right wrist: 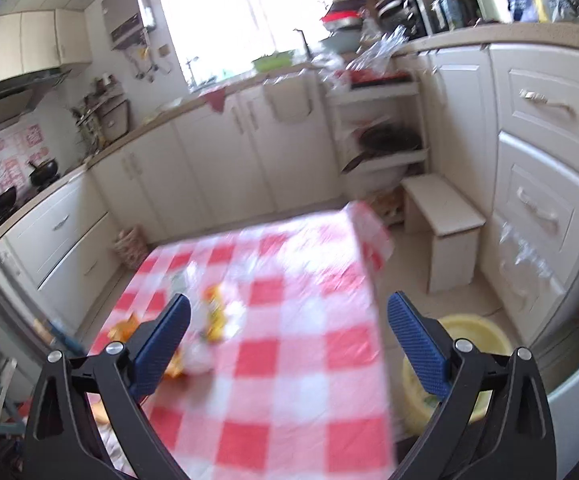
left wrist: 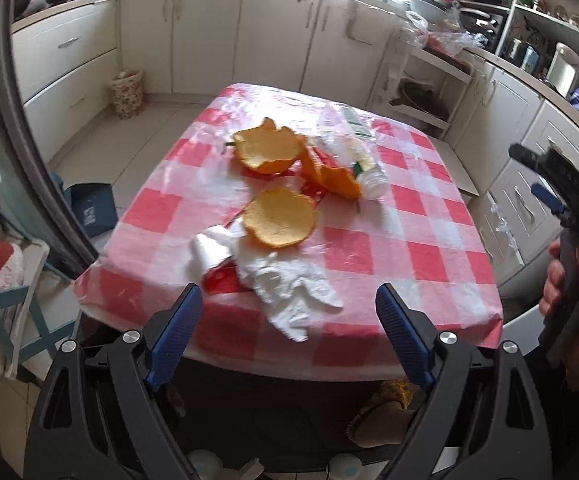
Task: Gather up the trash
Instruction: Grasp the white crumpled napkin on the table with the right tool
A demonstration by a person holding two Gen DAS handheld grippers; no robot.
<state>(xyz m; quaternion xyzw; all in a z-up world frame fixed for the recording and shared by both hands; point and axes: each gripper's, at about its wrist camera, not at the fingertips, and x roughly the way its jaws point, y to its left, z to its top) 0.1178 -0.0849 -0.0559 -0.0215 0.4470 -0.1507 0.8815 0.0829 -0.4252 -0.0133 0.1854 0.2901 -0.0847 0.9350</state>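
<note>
On a table with a red and white checked cloth (left wrist: 429,240) lie three pieces of orange peel (left wrist: 279,218), a crumpled white tissue (left wrist: 285,288), a red wrapper (left wrist: 221,280) under it and an empty plastic bottle (left wrist: 363,164) on its side. My left gripper (left wrist: 289,312) is open and empty, hovering at the table's near edge just above the tissue. My right gripper (right wrist: 289,320) is open and empty above the cloth (right wrist: 289,360); it also shows in the left wrist view (left wrist: 545,184) at the right. The right wrist view is blurred; the peel (right wrist: 125,328) and the bottle (right wrist: 209,320) show at its left.
A yellow basin (right wrist: 473,336) stands on the floor right of the table. A white step stool (right wrist: 445,224) stands beyond it. A flowered bin (left wrist: 127,94) and a blue box (left wrist: 91,208) are on the floor at the left. White cabinets ring the room.
</note>
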